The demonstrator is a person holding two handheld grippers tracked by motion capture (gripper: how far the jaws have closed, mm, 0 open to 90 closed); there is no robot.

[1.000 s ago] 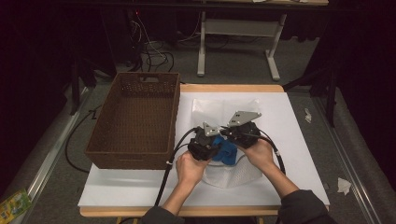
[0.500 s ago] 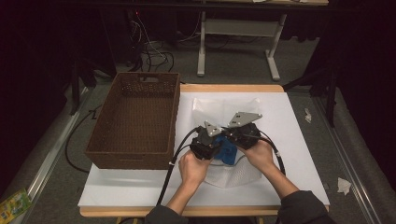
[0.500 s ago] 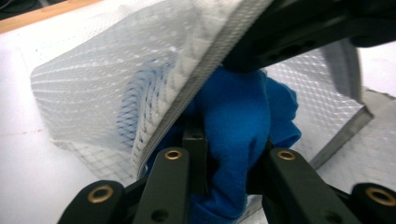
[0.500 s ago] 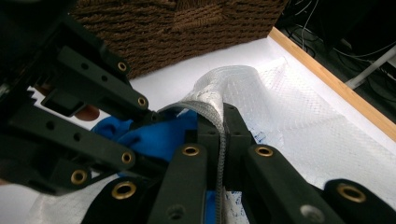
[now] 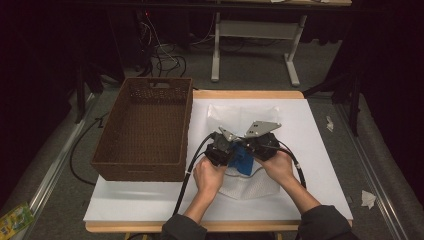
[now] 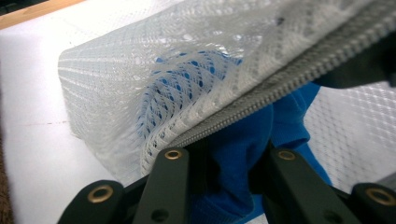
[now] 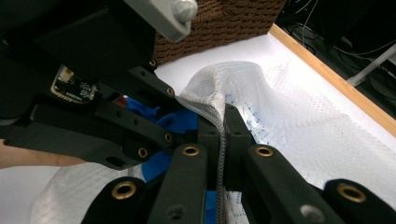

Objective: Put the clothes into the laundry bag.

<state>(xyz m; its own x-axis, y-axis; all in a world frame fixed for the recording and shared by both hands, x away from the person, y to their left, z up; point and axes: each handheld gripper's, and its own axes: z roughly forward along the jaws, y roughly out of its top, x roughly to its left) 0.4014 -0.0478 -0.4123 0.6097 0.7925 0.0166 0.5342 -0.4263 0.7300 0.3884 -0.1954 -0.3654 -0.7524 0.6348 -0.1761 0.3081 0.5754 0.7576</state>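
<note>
Honestly, pure floppy-fabric stuff. Left gripper (image 6: 229, 161) pinched narrow on a fold of blue cloth (image 6: 243, 140), right at the mouth of the white mesh bag (image 6: 140, 70). Right gripper (image 7: 222, 130) clamped tight on the bag's zipper edge (image 7: 219, 112), lifting it like a tent flap. Both working just right of the wicker basket (image 5: 145, 125), on the white table top (image 5: 310, 130), with the bag lying flat alongside the basket's long side and the cloth partly in, partly out.

Handling guess: light as anything, zero stiffness, sags wherever not held. Mesh probably snaggy on jaw corners, so no yanking. Best grab on the bag: the zipper tape, the only firm-ish bit, no stretch. Best grab on the cloth: a bunched fold, not a single layer, otherwise slips out. Nothing breakable, though. Worth pushing the cloth in deep, well away from the zip teeth.
</note>
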